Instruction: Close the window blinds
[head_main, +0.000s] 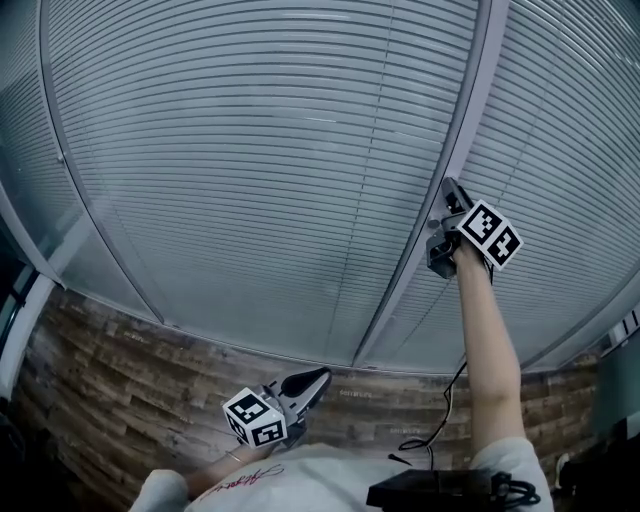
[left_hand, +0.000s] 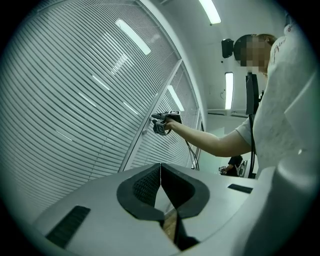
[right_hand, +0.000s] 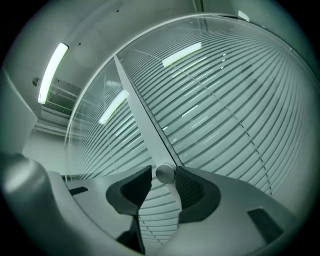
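Grey slatted blinds (head_main: 260, 170) hang behind glass panes, parted by a pale frame post (head_main: 415, 260). In the right gripper view a small round metal knob (right_hand: 165, 173) sticks out of that post (right_hand: 142, 122), and my right gripper (right_hand: 164, 173) is shut on it, one pad on each side. The head view shows the same gripper (head_main: 452, 192) raised on an outstretched arm, its tips against the post. My left gripper (head_main: 320, 378) is held low near the body, away from the window. Its jaws (left_hand: 160, 167) are shut with nothing between them. The slats (right_hand: 230, 100) lie tilted with thin gaps.
A wood-pattern floor (head_main: 120, 380) runs along the foot of the window. A black cable (head_main: 440, 420) trails down to a dark box (head_main: 440, 488) by the person's body. Long ceiling lights (right_hand: 52, 70) show overhead and reflect in the glass.
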